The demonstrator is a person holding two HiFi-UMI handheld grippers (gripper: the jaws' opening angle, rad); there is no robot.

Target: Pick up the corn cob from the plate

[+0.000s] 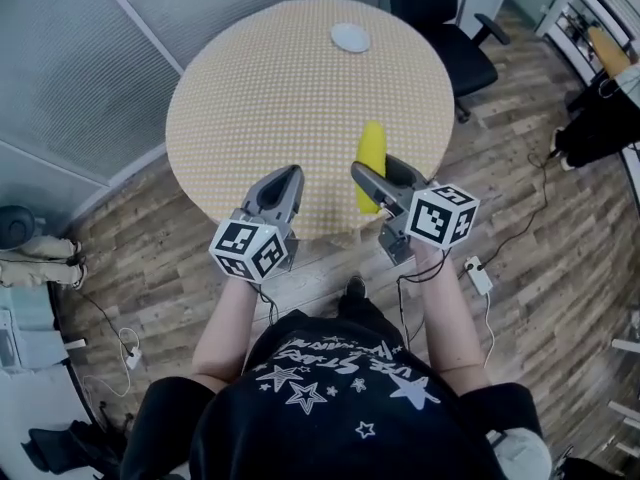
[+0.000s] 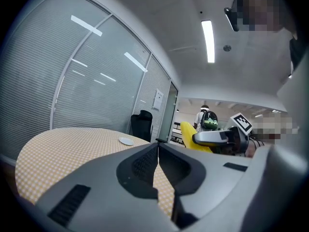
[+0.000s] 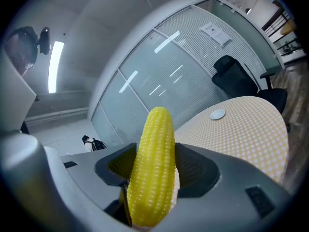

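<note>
**Corn cob lifted, plate bare**

The right claw pinches the corn cob above the worktop's near edge, well apart from the small plate at the far edge. The left claw is pressed together, empty. The pickup looks done.

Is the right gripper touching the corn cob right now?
Touching. The right gripper view shows the right gripper closed on the corn cob, its fingers pressed against both sides with no gap.
</note>
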